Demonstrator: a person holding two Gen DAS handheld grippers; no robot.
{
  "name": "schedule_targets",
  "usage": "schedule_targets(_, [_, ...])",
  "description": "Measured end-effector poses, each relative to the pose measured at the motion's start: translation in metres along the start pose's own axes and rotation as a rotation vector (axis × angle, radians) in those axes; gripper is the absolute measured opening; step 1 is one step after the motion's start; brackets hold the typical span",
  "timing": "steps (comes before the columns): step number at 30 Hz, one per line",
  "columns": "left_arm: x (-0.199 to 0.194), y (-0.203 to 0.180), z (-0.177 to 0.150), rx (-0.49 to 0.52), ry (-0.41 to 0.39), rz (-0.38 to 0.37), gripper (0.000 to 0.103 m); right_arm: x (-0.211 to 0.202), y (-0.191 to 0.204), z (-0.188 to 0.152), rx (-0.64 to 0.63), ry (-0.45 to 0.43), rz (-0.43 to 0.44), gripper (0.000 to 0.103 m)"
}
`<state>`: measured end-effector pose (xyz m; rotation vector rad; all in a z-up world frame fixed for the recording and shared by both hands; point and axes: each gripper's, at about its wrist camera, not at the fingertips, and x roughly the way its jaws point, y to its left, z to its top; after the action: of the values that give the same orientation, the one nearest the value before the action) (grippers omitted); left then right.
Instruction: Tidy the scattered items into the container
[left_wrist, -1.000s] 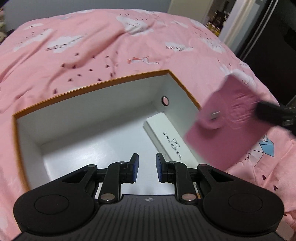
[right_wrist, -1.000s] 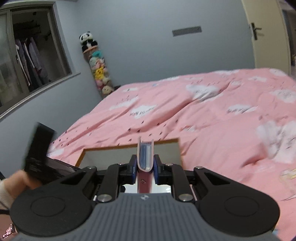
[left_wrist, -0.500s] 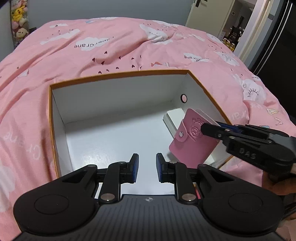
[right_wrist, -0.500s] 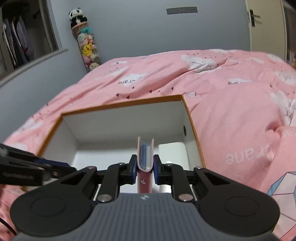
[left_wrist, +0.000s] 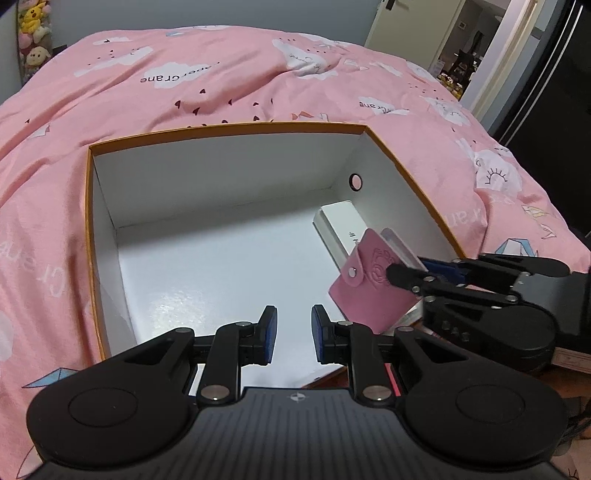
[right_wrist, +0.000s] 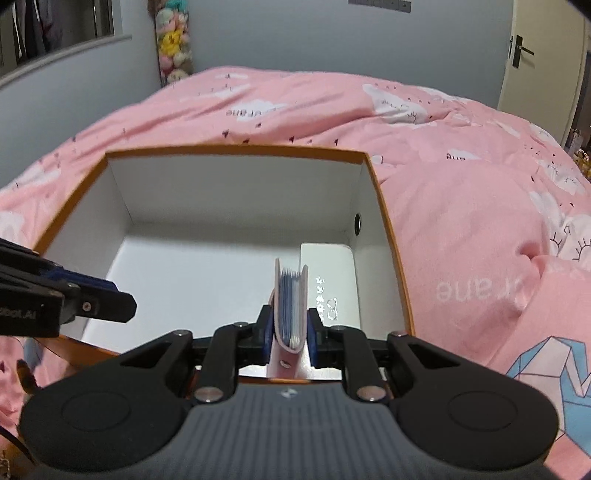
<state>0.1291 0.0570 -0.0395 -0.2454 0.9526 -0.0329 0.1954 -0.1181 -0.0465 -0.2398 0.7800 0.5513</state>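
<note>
In our right claw (right_wrist: 290, 334) we grip a pink card wallet (left_wrist: 373, 286), its blue pads pressed on both covers. Seen from the left wrist, the wallet hangs tilted over the right part of the box (left_wrist: 229, 127), its snap tab facing us, above the near end of a white slim case (left_wrist: 341, 225). From the right wrist view we see the wallet (right_wrist: 290, 295) edge-on, with blue card sleeves between its covers. The box is white inside with an orange rim and sits on a bed covered by a pink quilt (left_wrist: 207, 77) printed with clouds and paper cranes. The white case lies on the box floor against the right wall, below a round hole (left_wrist: 355, 181); its small print is too blurred for us to read. Our left claw (left_wrist: 294, 334) hovers over the near edge of the box, pads apart and holding nothing.
</note>
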Motion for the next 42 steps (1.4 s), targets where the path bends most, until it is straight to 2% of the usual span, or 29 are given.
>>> schedule_targets(3, [-0.004,-0.003,-0.002,0.008,-0.009,0.007,0.022,0.002,-0.001,-0.001,0.008,0.036,0.015,0.020])
schedule_targets(7, [-0.010,-0.002,-0.004,0.006,-0.017,0.009,0.022,0.000,-0.004,-0.001,0.032,0.035,0.029,0.022])
schedule_targets(9, [-0.014,-0.003,-0.005,0.006,-0.023,0.008,0.022,-0.004,-0.005,0.000,0.036,0.024,0.046,0.028])
schedule_targets(11, [-0.018,-0.004,-0.006,0.006,-0.032,0.007,0.022,-0.011,-0.005,0.001,0.041,0.006,0.061,0.037])
schedule_targets(14, [-0.028,-0.007,-0.009,0.017,-0.057,-0.008,0.022,-0.028,-0.009,0.003,0.050,-0.029,0.084,0.041])
schedule_targets(18, [-0.047,-0.021,-0.013,0.113,-0.094,-0.075,0.026,-0.062,-0.027,-0.001,0.088,-0.090,0.140,0.054])
schedule_targets(19, [-0.051,-0.026,-0.016,0.151,-0.094,-0.097,0.030,-0.072,-0.035,-0.004,0.101,-0.097,0.148,0.055])
schedule_targets(21, [-0.056,-0.038,-0.023,0.235,-0.077,-0.136,0.037,-0.087,-0.048,-0.010,0.125,-0.093,0.143,0.056])
schedule_targets(23, [-0.059,-0.052,-0.033,0.327,-0.049,-0.170,0.051,-0.098,-0.061,-0.018,0.152,-0.079,0.127,0.057])
schedule_targets(26, [-0.062,-0.069,-0.050,0.441,-0.029,-0.198,0.052,-0.113,-0.074,-0.035,0.191,-0.054,0.117,0.058])
schedule_targets(28, [-0.062,-0.077,-0.059,0.477,-0.010,-0.218,0.054,-0.118,-0.078,-0.048,0.210,-0.026,0.119,0.058])
schedule_targets(32, [-0.062,-0.079,-0.075,0.490,0.066,-0.247,0.054,-0.122,-0.079,-0.073,0.223,0.033,0.149,0.058])
schedule_targets(39, [-0.068,-0.058,-0.103,0.475,0.212,-0.115,0.054,-0.115,-0.079,-0.099,0.246,0.102,0.142,0.058])
schedule_targets(42, [-0.067,-0.049,-0.112,0.441,0.257,-0.115,0.054,-0.113,-0.079,-0.105,0.250,0.111,0.146,0.058])
